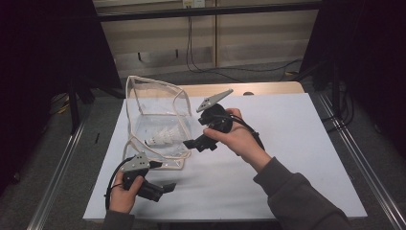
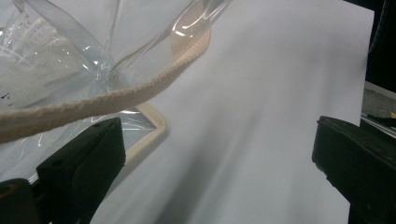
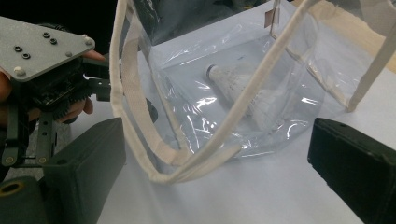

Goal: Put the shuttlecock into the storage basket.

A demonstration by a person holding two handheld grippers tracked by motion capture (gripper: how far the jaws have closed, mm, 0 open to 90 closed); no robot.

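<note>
Item: clear plastic bag [image 1: 158, 112] with cream fabric trim, standing open on the white table [image 1: 287, 158]; all positions below are given relative to this bag

Contents: one white shuttlecock [image 1: 163, 139] lying on its side on the bag's floor, seen through the clear wall. In the high view its long axis runs roughly left to right across the bag, the rounded cork end toward the bag's left side and the feathered skirt toward the right. In the right gripper view the shuttlecock [image 3: 243, 91] lies slantwise, cork end farther from the camera, skirt flaring nearer

Bag trim: cream strap [image 3: 140, 116] edges the mouth and loops down at the near side; in the left gripper view a run of this strap [image 2: 107, 100] crosses just above the left jaw

Left hand-held gripper [image 1: 165, 188]: at the bag's near left corner, just beside it, held in the person's left hand [image 1: 125, 189]. Jaws spread wide apart, nothing between them but bare table; the left jaw sits close against the bag's lower edge, contact not clear

Right hand-held gripper [image 1: 190, 143]: at the bag's right near edge, held in the person's right hand [image 1: 239, 136], pointing toward the bag's mouth. Jaws parted wide, released, the strap loop lying between and beyond them, not pinched
</note>
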